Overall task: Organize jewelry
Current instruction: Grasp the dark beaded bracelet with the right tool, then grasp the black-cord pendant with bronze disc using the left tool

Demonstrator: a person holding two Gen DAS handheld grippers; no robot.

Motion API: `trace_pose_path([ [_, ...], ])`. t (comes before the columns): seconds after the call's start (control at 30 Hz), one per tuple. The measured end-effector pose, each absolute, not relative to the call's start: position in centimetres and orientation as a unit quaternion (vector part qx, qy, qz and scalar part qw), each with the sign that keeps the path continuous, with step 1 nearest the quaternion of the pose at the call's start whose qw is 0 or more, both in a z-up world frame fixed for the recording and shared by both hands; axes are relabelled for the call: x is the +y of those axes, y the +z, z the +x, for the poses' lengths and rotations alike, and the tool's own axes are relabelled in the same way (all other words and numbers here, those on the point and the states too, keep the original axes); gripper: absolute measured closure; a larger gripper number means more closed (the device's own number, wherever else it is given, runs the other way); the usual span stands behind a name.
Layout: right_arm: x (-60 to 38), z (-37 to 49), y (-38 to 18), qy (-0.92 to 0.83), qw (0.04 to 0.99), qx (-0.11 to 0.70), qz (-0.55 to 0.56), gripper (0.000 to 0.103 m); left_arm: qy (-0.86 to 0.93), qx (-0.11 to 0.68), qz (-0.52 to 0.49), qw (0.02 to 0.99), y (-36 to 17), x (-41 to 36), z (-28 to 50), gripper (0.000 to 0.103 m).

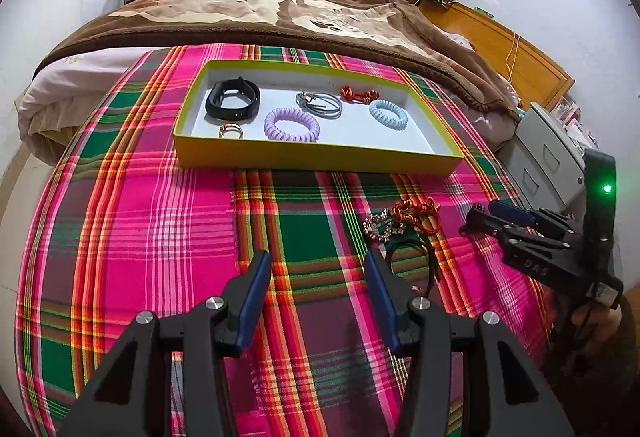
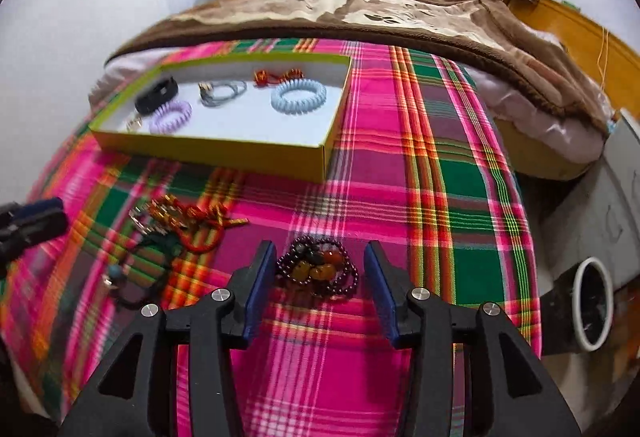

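Right wrist view: the right gripper (image 2: 320, 277) has its jaws spread with nothing pinched, the dark beaded bracelet (image 2: 320, 269) lying on the plaid cloth (image 2: 400, 157) just ahead at twelve o'clock, between the fingertips, its long axis running crosswise. The left gripper (image 1: 318, 289), also spread and empty, is farther off. At eleven o'clock, the yellow box (image 2: 216, 153) holds a black band (image 2: 156, 93), purple coil (image 2: 170, 117), blue coil (image 2: 298, 95), grey ties (image 2: 222, 91), red knot (image 2: 276, 77) and gold ring (image 2: 134, 123).

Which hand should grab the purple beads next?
The right gripper: its open jaws already frame the bead bracelet. The left gripper hangs open over bare plaid cloth, beside the tangled pile.
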State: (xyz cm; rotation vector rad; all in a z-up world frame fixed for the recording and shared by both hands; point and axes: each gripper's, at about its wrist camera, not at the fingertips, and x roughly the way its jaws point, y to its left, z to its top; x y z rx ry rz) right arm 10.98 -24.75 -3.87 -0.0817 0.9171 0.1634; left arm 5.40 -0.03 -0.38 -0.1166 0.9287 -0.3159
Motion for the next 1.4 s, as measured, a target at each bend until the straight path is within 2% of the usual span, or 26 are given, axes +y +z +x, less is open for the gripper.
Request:
trace_pose_path([
  [0.4, -25.4, 10.7, -4.2, 0.074, 0.894, 0.442, -0.019, 0.057, -0.168, 0.453, -0.046, 0.874, -0.6, -1.5, 5.3, 0.053],
  [0.43, -25.5, 10.7, -4.2, 0.074, 0.894, 0.441, -0.017, 0.058, -0.170, 0.454, -0.045, 0.873, -0.7, -1.8, 5.2, 0.053],
  [0.5, -25.6, 10.6, -4.0, 0.074, 0.896, 0.437, -0.012, 0.073, -0.175, 0.456, -0.042, 0.871, -0.8, -2.2, 5.1, 0.053],
  [0.67, -26.0, 10.0, -3.5, 0.068, 0.902, 0.426, -0.005, 0.076, -0.187, 0.462, -0.034, 0.866, -1.2, -3.7, 4.8, 0.052],
  [0.9, -27.0, 8.8, -2.4, 0.064, 0.912, 0.405, 0.013, 0.076, -0.194, 0.466, 0.010, 0.863, -2.0, -6.4, 4.3, 0.052],
  [1.4, -27.8, 7.4, -1.9, 0.061, 0.918, 0.390, 0.035, 0.076, -0.188, 0.468, 0.021, 0.863, -2.4, -7.6, 4.4, 0.052],
])
